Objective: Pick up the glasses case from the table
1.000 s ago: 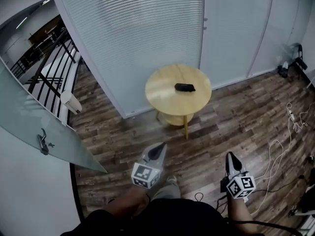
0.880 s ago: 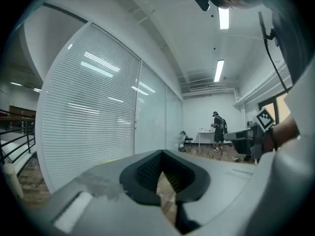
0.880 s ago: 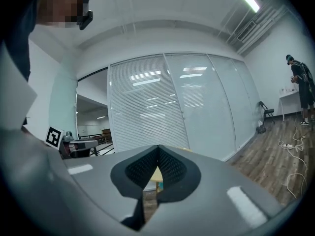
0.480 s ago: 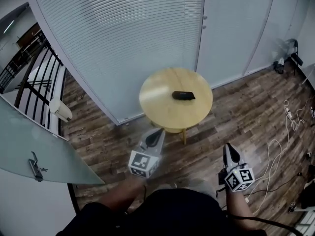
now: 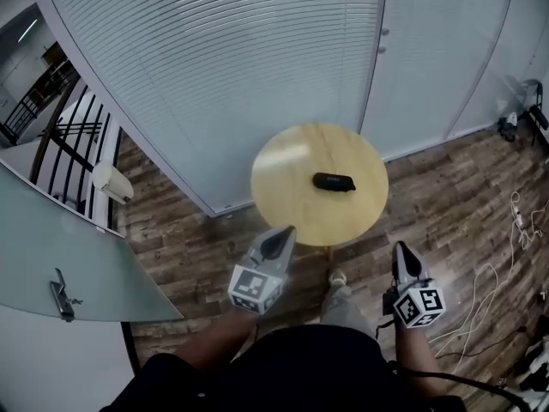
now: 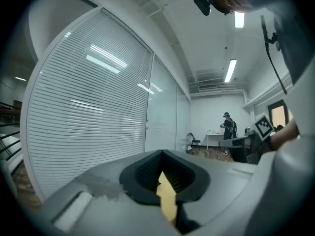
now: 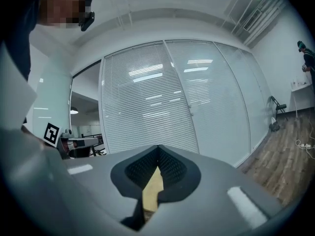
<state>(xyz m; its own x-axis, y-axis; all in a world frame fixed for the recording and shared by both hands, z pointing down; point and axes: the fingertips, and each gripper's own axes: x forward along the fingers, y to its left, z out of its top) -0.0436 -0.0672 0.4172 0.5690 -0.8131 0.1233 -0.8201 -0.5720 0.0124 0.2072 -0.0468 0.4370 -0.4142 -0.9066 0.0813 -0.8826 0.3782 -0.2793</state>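
left gripper (image 5: 286,230), closed and empty, is being held nearer the glasses case (image 5: 334,181), which is lying on the table (image 5: 283,178) ahead to its right, long axis crosswise; right gripper (image 5: 401,249), likewise closed, is being held farther back, case ahead-left.

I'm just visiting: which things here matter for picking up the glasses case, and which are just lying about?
For the job:
- small black oblong glasses case
- round pale wooden table it lies on
- left gripper and right gripper, both with fingers together

Lying about:
- white cables on the floor
- black metal railing
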